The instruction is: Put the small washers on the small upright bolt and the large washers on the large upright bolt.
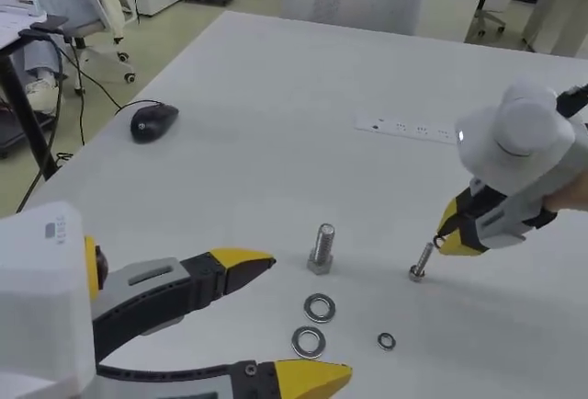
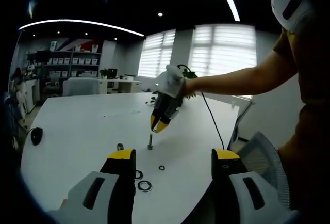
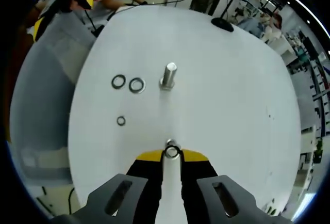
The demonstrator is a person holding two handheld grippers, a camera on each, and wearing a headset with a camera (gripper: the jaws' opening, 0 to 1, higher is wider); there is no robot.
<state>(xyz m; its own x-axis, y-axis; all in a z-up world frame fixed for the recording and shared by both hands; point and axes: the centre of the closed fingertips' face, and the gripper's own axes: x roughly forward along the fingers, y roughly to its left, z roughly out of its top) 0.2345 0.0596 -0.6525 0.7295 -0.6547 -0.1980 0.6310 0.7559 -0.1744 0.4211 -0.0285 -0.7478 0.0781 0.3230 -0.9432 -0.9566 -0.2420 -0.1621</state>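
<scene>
The large upright bolt point(image 1: 322, 247) and the small upright bolt point(image 1: 421, 261) stand on the white table point(image 1: 276, 123). Two large washers point(image 1: 319, 307) point(image 1: 308, 341) and one small washer point(image 1: 386, 341) lie flat in front of them. My right gripper point(image 1: 439, 243) hangs just above the small bolt's top. In the right gripper view its jaws point(image 3: 171, 154) are shut on a small washer point(image 3: 171, 152); the small bolt's shaft is hidden beneath it. My left gripper point(image 1: 305, 318) is open near the front edge, its jaws on either side of the large washers point(image 2: 145, 186) and above them.
A black mouse point(image 1: 152, 121) lies at the far left of the table and a white power strip point(image 1: 409, 129) at the far right. Office chairs and desks stand beyond the table's far edge.
</scene>
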